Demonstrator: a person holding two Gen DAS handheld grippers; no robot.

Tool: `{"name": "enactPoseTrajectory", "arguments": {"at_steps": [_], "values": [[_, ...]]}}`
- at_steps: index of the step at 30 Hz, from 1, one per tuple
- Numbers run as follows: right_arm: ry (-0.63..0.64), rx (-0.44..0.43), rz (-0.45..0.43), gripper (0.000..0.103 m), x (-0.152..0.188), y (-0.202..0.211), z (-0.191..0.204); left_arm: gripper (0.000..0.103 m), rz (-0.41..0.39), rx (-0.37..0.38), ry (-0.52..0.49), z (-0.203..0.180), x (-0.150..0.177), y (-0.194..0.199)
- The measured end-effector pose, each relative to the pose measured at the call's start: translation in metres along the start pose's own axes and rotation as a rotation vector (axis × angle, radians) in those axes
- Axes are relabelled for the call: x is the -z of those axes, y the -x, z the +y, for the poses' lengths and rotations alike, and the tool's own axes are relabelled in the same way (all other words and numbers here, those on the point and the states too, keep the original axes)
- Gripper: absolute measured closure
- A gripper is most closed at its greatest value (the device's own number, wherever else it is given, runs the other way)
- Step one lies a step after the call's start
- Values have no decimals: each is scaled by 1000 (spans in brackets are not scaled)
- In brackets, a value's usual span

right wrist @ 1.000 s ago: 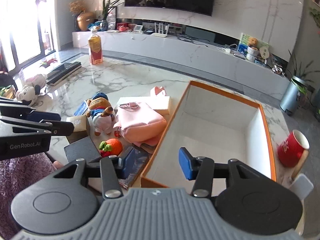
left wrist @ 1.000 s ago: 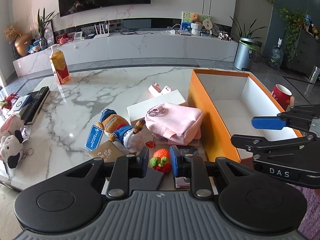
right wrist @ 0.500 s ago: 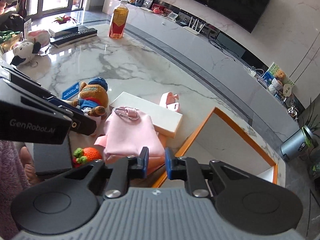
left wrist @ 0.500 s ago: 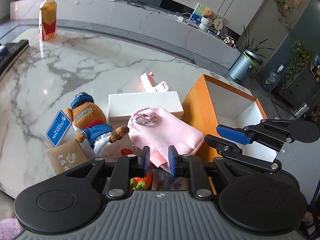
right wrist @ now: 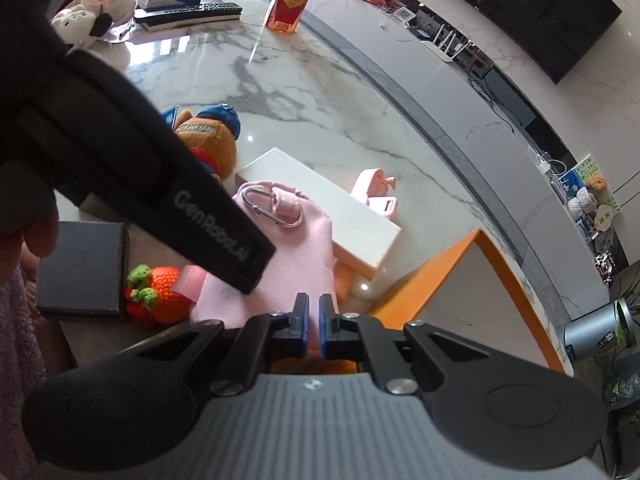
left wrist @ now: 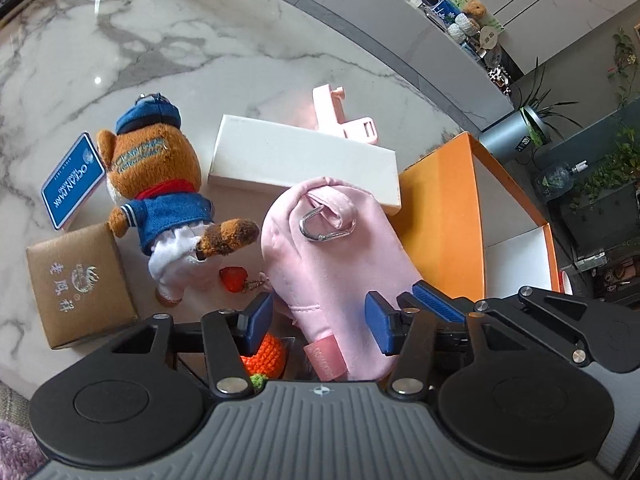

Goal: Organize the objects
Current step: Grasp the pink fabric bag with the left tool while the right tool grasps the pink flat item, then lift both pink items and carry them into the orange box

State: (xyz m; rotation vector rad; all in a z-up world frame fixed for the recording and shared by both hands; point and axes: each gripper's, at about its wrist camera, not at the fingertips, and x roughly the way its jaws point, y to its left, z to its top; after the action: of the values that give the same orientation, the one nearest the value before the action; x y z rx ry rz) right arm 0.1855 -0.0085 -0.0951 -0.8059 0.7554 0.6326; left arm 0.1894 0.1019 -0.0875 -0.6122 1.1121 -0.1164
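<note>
Orange box beside both grippers looks bare; sorting barely begun.
Left gripper spread around pink pouch; right gripper nearly clenched, grasp unclear.

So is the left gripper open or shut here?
Open: the left gripper has its blue pads spread either side of the pink pouch, with gaps visible.

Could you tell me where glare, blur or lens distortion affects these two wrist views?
Left wrist view: fisheye bends the marble table edge; a small glare dot on it; objects sharp. Right wrist view: the left gripper body crossing close is dark and soft; window glare washes the table's far left.
</note>
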Motion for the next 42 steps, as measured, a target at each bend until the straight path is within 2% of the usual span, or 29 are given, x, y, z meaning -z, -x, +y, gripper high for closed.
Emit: {"name": "enactPoseTrajectory", "arguments": {"at_steps": [3,7,14,17,18,19,21,24,26,28,29,33,36,42], "values": [[11,-9,-1,99,1,-1,2,46,-6,4,1,0,0,-5],[-3,-30,5,98,1,1,-1,66,-60,0,-28,0,-1,4],[-15,-70,-3,97,-5,9,-1,74,-171,-105,-196,-10,-1,43],[12,-104,22,91,-9,3,3,74,-198,-170,-270,-13,0,59],[29,-110,31,84,-11,0,6,74,-207,-187,-289,-14,1,64],[44,-111,39,70,-12,-4,9,74,-217,-200,-301,-14,2,67],[77,-117,55,54,-16,-13,14,74,-246,-233,-336,-15,5,74],[123,-123,89,51,-23,-26,22,74,-261,-271,-379,-15,7,76],[160,-119,114,47,-28,-35,28,74,-257,-270,-380,-13,6,75],[201,-113,130,39,-30,-41,36,74,-253,-263,-374,-9,6,75],[219,-108,140,38,-30,-44,40,74,-254,-263,-376,-8,6,75],[242,-99,163,37,-32,-53,49,74,-251,-251,-369,-1,6,75],[285,-48,175,39,-31,-58,58,74,-250,-240,-365,2,5,76],[210,-52,118,71,-35,-34,44,74,-253,-233,-372,2,7,78]]}}
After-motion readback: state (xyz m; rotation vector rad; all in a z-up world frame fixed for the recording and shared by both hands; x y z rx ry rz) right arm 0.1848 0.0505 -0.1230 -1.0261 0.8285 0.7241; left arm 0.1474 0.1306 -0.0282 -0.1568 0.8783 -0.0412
